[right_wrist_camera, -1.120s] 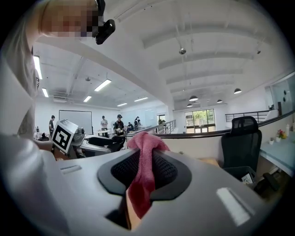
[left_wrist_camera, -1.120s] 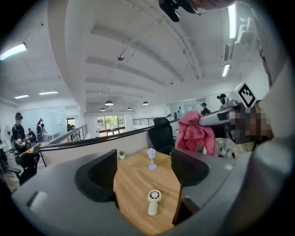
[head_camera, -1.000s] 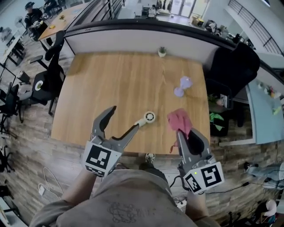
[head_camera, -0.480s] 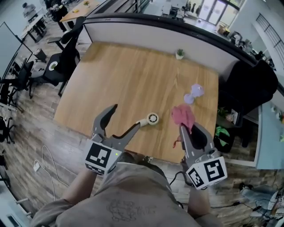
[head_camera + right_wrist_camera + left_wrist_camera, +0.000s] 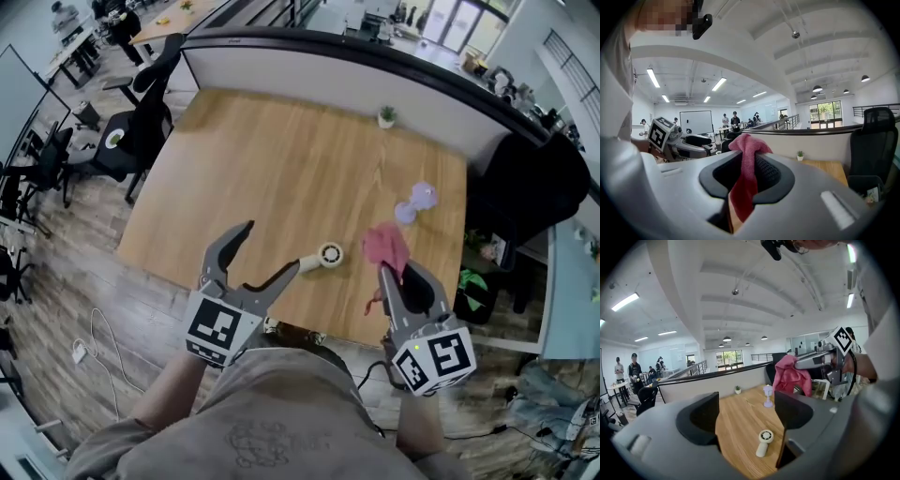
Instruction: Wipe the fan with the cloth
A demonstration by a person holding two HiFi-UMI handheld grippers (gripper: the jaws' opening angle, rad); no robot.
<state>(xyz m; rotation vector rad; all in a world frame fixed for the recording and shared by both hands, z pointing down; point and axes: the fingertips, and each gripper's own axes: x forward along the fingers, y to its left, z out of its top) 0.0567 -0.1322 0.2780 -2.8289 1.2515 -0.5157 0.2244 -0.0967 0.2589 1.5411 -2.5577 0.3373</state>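
Note:
A small white handheld fan [image 5: 328, 255] lies flat on the wooden table [image 5: 262, 169] near its front edge, with its round head to the right; it also shows between my left jaws as the fan [image 5: 764, 441]. My left gripper [image 5: 267, 251] is open and empty, held above the table's front edge just left of the fan's handle. To the right of the fan my right gripper [image 5: 395, 274] is shut on a pink cloth [image 5: 386, 246], held above the table. The cloth [image 5: 745, 178] hangs bunched between the right jaws.
A small purple stand-shaped object [image 5: 415, 202] stands at the table's right side, and a little potted plant [image 5: 386, 116] at the far edge by a low partition wall [image 5: 319, 66]. Black office chairs [image 5: 141, 122] stand to the left, and a dark chair [image 5: 525, 178] to the right.
The head view has shifted a little, so the table and fan sit slightly further right. Both grippers keep the same pose; the cloth stays in the right one.

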